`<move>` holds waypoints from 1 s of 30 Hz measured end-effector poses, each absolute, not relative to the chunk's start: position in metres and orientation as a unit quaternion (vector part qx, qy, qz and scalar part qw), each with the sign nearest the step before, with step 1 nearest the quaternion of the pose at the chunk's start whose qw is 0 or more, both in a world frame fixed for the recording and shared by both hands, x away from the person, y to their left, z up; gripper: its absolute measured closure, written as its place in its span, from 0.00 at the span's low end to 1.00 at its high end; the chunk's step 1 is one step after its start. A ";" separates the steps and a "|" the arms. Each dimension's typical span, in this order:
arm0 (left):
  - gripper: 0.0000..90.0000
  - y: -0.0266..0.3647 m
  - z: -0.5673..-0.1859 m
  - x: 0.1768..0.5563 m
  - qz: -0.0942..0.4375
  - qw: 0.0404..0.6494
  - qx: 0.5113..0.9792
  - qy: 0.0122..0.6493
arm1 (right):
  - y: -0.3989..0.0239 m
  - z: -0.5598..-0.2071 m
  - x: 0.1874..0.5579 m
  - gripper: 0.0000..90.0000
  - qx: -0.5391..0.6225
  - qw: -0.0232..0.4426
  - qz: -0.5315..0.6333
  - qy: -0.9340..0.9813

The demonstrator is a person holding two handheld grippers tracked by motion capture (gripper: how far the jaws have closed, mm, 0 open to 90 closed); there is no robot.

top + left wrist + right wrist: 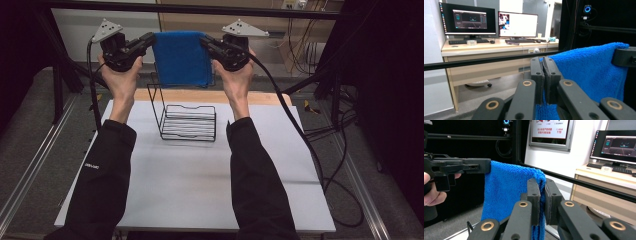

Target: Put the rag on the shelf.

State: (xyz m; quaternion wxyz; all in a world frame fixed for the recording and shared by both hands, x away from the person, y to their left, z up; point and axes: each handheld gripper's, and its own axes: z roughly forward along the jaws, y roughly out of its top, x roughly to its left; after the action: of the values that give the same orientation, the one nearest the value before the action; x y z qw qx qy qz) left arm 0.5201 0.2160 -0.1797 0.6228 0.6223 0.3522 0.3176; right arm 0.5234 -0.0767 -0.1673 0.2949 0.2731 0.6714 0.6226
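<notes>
Hanging between the two claws, a bright blue terry-cloth towel (181, 57) is stretched by its upper edge and drops as a flat sheet below them. The left gripper (149, 40) pinches the towel's top corner at one end, and the right gripper (206, 42) pinches the opposite top corner, so the cloth spans the whole gap between the two sets of jaws. In the left gripper view the towel (589, 72) is squeezed between that claw's two black jaws, which stand pressed together on the fabric, with the rest of the cloth falling away to the side; the right gripper (615, 57) holds the far corner there. In the right gripper view the towel (506, 192) is likewise clamped between that claw's closed jaws, folding over their tips, and the left gripper (489, 166) grips the far end, a hand behind it.

Below the two claws and the towel's lower edge stands a black wire rack (185, 120) with a flat slatted base and an upright wire back; the towel hangs above its back part, apart from the base. The rack sits on a white table top (200, 190) that spreads under both forearms. Beyond the claws runs a black horizontal frame bar (479, 61), and behind it a light wooden desk (486, 47) with two computer monitors (517, 24).
</notes>
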 end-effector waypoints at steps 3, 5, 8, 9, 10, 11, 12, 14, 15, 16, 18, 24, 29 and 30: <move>0.97 0.216 -0.185 0.518 0.316 0.619 0.628 0.350 | -0.077 -0.173 0.522 0.94 0.280 0.292 0.616 0.676; 0.97 0.217 -0.190 0.516 0.313 0.617 0.633 0.347 | -0.078 -0.178 0.521 0.94 0.283 0.287 0.616 0.677; 0.97 0.217 -0.196 0.514 0.311 0.610 0.642 0.344 | -0.078 -0.187 0.519 0.94 0.288 0.280 0.610 0.683; 0.97 0.217 -0.198 0.513 0.309 0.611 0.642 0.344 | -0.079 -0.190 0.519 0.94 0.288 0.277 0.610 0.684; 0.97 0.218 -0.200 0.512 0.308 0.611 0.644 0.343 | -0.079 -0.193 0.518 0.94 0.288 0.276 0.609 0.685; 0.97 0.218 -0.202 0.511 0.309 0.609 0.646 0.342 | -0.078 -0.196 0.518 0.94 0.290 0.276 0.607 0.687; 0.97 0.218 -0.204 0.510 0.308 0.608 0.647 0.341 | -0.078 -0.198 0.517 0.94 0.290 0.274 0.607 0.687; 0.97 0.219 -0.207 0.508 0.305 0.607 0.650 0.340 | -0.079 -0.202 0.517 0.94 0.289 0.272 0.606 0.689; 0.97 0.219 -0.208 0.507 0.304 0.608 0.650 0.340 | -0.079 -0.204 0.516 0.94 0.290 0.271 0.607 0.689; 0.97 0.219 -0.210 0.507 0.302 0.608 0.651 0.339 | -0.080 -0.205 0.516 0.94 0.291 0.270 0.607 0.689; 0.97 0.219 -0.212 0.505 0.305 0.605 0.653 0.338 | -0.080 -0.206 0.514 0.94 0.291 0.271 0.605 0.690; 0.97 0.222 -0.214 0.499 0.297 0.609 0.657 0.330 | -0.080 -0.205 0.506 0.93 0.279 0.275 0.604 0.694; 0.97 0.224 -0.214 0.492 0.295 0.610 0.662 0.319 | -0.081 -0.204 0.497 0.93 0.279 0.275 0.601 0.696; 0.97 0.224 -0.214 0.492 0.292 0.612 0.662 0.320 | -0.080 -0.203 0.496 0.93 0.280 0.274 0.600 0.697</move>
State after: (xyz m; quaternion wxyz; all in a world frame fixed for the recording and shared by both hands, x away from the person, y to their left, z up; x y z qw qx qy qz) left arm 0.4917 0.2241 -0.2137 0.6116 0.6619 0.3198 0.2924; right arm 0.4960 -0.0804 -0.2034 0.2745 0.2795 0.6975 0.6001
